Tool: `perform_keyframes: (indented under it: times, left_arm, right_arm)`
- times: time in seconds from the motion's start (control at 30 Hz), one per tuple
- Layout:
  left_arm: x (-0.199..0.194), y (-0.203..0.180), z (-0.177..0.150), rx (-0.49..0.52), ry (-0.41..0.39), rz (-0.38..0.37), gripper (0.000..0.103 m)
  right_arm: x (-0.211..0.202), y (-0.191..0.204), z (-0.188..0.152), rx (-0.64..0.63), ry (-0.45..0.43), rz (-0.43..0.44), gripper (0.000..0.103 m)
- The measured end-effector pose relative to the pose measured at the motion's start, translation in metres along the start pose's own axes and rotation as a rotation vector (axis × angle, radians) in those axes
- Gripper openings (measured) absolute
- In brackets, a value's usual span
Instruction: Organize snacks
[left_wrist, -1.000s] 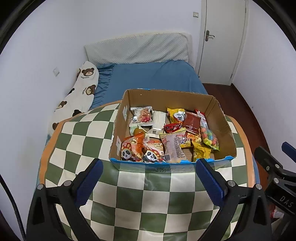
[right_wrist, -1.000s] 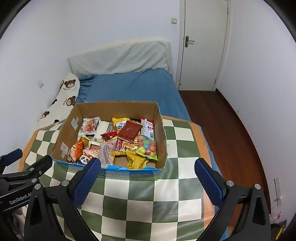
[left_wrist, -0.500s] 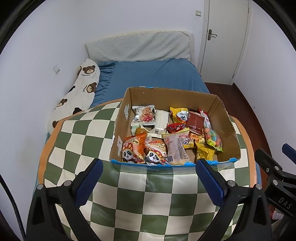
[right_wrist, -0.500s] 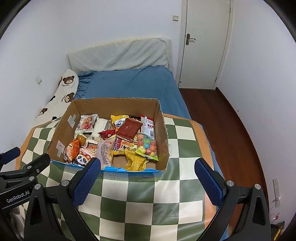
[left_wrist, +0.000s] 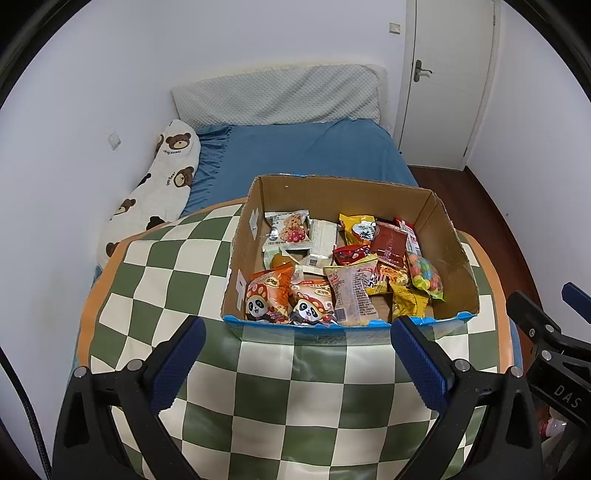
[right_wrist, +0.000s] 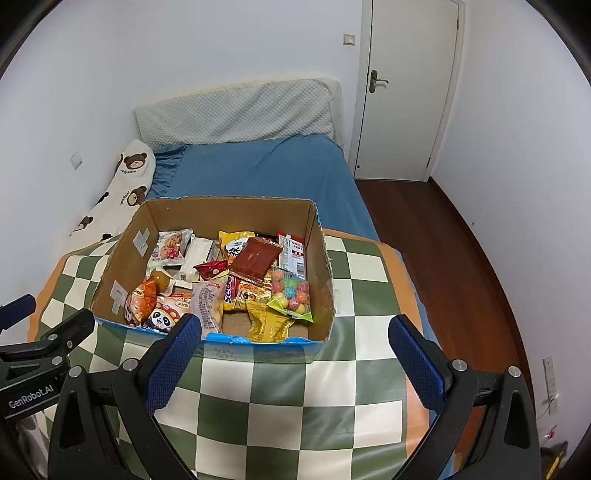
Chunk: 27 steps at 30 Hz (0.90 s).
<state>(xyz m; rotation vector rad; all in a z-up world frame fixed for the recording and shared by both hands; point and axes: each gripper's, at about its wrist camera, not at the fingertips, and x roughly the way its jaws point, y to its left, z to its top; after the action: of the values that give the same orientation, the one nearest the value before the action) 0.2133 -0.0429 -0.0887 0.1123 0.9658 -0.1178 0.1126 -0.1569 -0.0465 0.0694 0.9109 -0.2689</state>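
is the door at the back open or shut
Shut: the white door sits flush in its frame with no gap, handle level.

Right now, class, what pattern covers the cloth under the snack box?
Green and cream checks with an orange border on the cloth, clearest in the left wrist view.

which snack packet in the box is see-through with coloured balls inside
The clear candy bag by the box's right wall, beside the yellow packet. Its multicoloured round sweets show through; the other packets visible are printed.
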Motion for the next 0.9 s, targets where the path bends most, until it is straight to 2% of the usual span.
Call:
perform_keyframes:
  times: [0.9]
  left_arm:
    - [-0.016, -0.004, -0.002, 0.008, -0.034, 0.014, 0.103]
  right_arm:
    - [-0.019, -0.004, -0.004, 0.015, -0.020, 0.006, 0.103]
